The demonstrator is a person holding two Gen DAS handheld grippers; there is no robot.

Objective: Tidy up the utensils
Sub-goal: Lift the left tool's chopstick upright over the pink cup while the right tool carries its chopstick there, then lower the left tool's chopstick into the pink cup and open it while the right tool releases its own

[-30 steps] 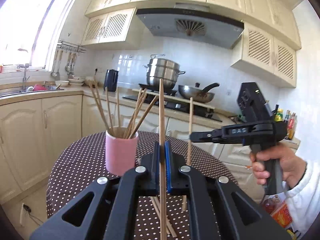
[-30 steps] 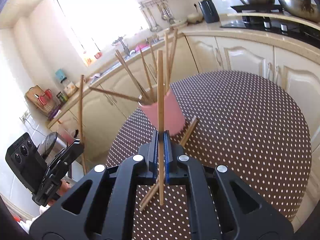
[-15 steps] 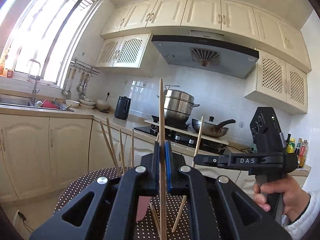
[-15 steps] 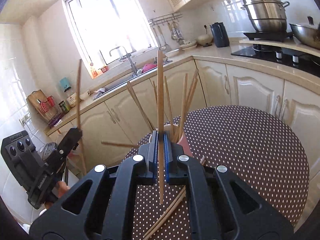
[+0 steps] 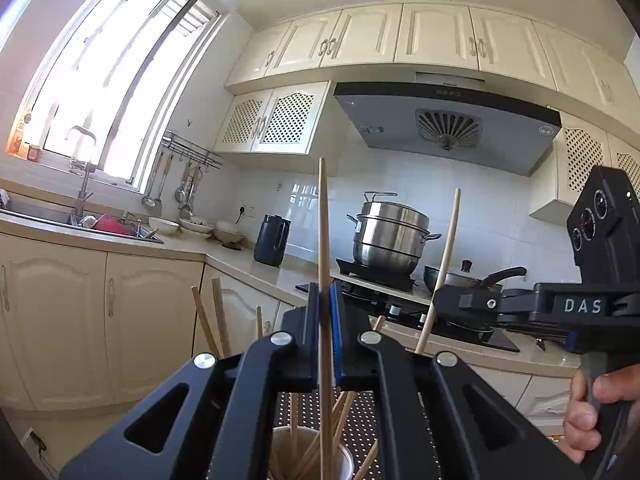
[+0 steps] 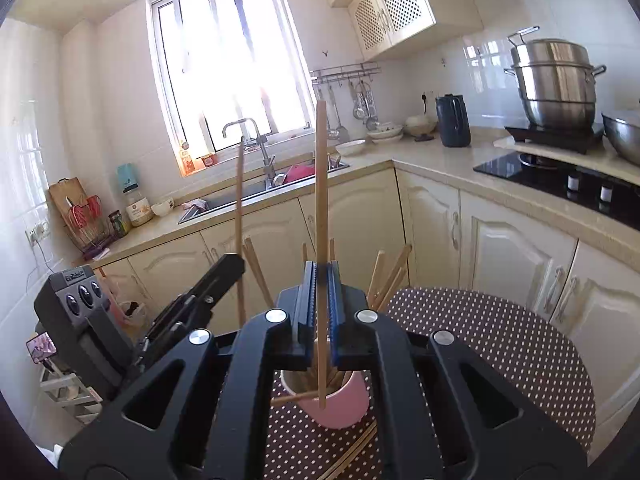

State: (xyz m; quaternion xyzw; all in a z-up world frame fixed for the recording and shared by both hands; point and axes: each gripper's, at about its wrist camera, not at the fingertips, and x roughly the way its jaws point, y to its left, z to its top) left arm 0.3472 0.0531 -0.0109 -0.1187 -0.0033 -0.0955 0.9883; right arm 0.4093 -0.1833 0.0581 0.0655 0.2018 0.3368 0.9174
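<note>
Each gripper's fingers are squeezed tight on one upright chopstick, the left gripper (image 5: 325, 322) holding its chopstick (image 5: 323, 240) and the right gripper (image 6: 321, 300) holding its own (image 6: 321, 184) right above the pink cup (image 6: 340, 404) of chopsticks on the dotted desk (image 6: 500, 344).

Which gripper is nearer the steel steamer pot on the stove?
Right. The right gripper is on the stove side, toward the steamer pot; the left gripper is beyond it, on the sink side.

Bright daylight, blown-out window (image 6: 228, 72) ahead-left of the grippers, glare on tiles, sharp focus, curved fisheye edges, dark corners
</note>
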